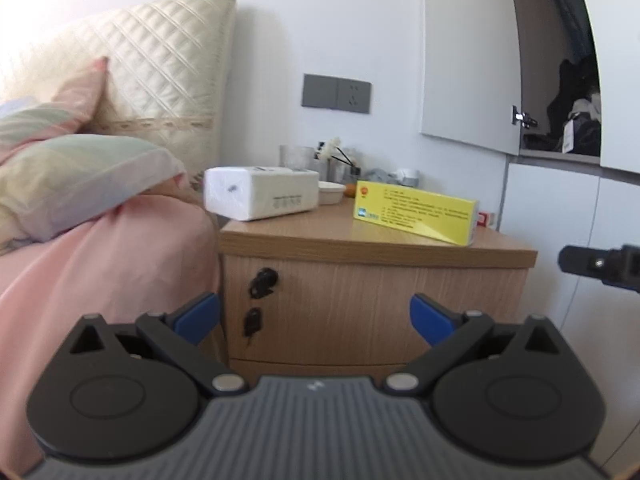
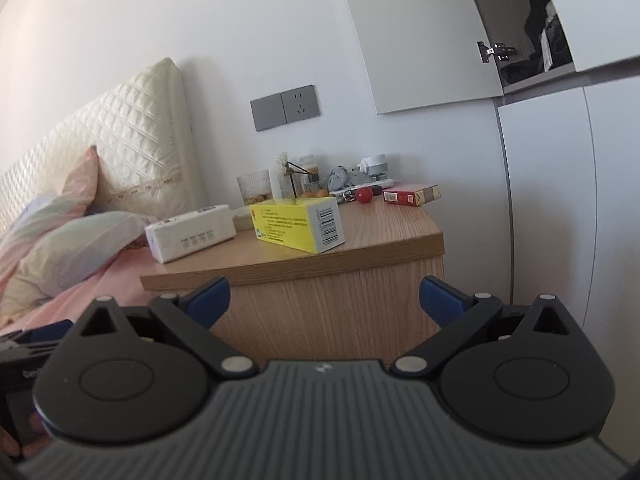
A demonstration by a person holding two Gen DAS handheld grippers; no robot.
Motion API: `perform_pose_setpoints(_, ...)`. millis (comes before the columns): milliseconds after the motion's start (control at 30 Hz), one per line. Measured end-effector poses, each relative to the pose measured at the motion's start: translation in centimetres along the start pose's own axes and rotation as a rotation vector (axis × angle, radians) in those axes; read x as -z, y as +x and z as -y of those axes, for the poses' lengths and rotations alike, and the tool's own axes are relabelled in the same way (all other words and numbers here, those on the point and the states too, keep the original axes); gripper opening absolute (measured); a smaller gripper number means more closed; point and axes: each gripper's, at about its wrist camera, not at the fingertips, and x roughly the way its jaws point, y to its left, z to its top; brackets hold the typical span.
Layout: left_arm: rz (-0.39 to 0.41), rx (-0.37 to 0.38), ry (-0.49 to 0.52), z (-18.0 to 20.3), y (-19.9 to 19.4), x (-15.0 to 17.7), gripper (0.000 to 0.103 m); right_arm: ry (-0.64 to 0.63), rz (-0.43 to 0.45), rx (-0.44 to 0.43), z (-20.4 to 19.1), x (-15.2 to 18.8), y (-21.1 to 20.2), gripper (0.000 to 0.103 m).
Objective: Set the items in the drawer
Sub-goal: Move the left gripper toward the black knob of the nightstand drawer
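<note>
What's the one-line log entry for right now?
left gripper open | right gripper open | yellow box on nightstand | drawer shut

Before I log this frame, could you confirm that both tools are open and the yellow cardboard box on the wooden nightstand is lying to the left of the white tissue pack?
Not quite: the yellow cardboard box lies to the right of the white tissue pack, as the left wrist view shows. The rest holds: both sit on the wooden nightstand, and the left tool and right tool are open.

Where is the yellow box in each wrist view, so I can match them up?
Left wrist: yellow box right of centre on the nightstand, long printed face showing.
Right wrist: yellow box near centre, barcode end facing the camera.
Shared landmark: grey wall socket above the nightstand.
</note>
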Motion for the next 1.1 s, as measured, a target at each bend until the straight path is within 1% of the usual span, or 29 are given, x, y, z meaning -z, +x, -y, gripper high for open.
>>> perform_pose_setpoints(100, 0.017, -0.002, 0.006, -0.5, 2.1, -0.8, 0.103, -0.008, -0.017, 0.004, 0.8, -0.4, 2.2, 0.103)
perform_pose_setpoints(233, -0.035, -0.029, 0.023, -1.9, 5.2, -0.8, 0.103, 0.089, -0.034, 0.007, 3.2, 0.2, 4.8, 0.103)
perform_pose_setpoints(333, -0.059, -0.060, 0.042, -3.3, 7.2, -0.3, 0.103, 0.095, -0.039, 0.025, 4.7, 1.2, 6.1, 0.103)
perform_pose_setpoints(400, -0.071, -0.057, 0.043, -4.2, 8.2, -0.1, 0.102, 0.078, -0.040, 0.016, 5.4, 1.6, 6.8, 0.103)
perform_pose_setpoints(500, -0.073, -0.031, 0.043, -5.3, 9.4, 0.1, 0.103, 0.039, -0.039, -0.012, 6.2, 2.1, 7.8, 0.103)
perform_pose_setpoints(600, -0.075, 0.011, 0.048, -6.2, 10.4, 0.1, 0.103, -0.045, -0.011, -0.053, 6.5, 2.3, 8.5, 0.103)
perform_pose_setpoints(667, -0.085, 0.026, 0.053, -6.6, 11.3, 0.2, 0.103, -0.072, -0.002, -0.069, 6.9, 2.5, 9.0, 0.103)
perform_pose_setpoints(767, -0.085, 0.062, 0.076, -7.0, 12.2, 0.4, 0.103, -0.060, 0.010, -0.073, 7.9, 3.0, 9.7, 0.103)
perform_pose_setpoints(900, -0.092, 0.089, 0.089, -7.4, 13.6, 0.7, 0.103, -0.029, 0.010, -0.113, 9.1, 3.3, 10.9, 0.103)
perform_pose_setpoints(967, -0.089, 0.101, 0.101, -7.3, 14.2, 0.8, 0.103, -0.036, 0.023, -0.116, 9.3, 3.4, 11.4, 0.103)
perform_pose_setpoints(1033, -0.083, 0.133, 0.126, -7.0, 14.5, 1.0, 0.103, -0.049, 0.026, -0.123, 9.4, 3.6, 11.9, 0.103)
perform_pose_setpoints(1100, -0.075, 0.142, 0.136, -6.7, 14.7, 1.3, 0.103, -0.068, 0.030, -0.118, 9.3, 3.8, 12.4, 0.103)
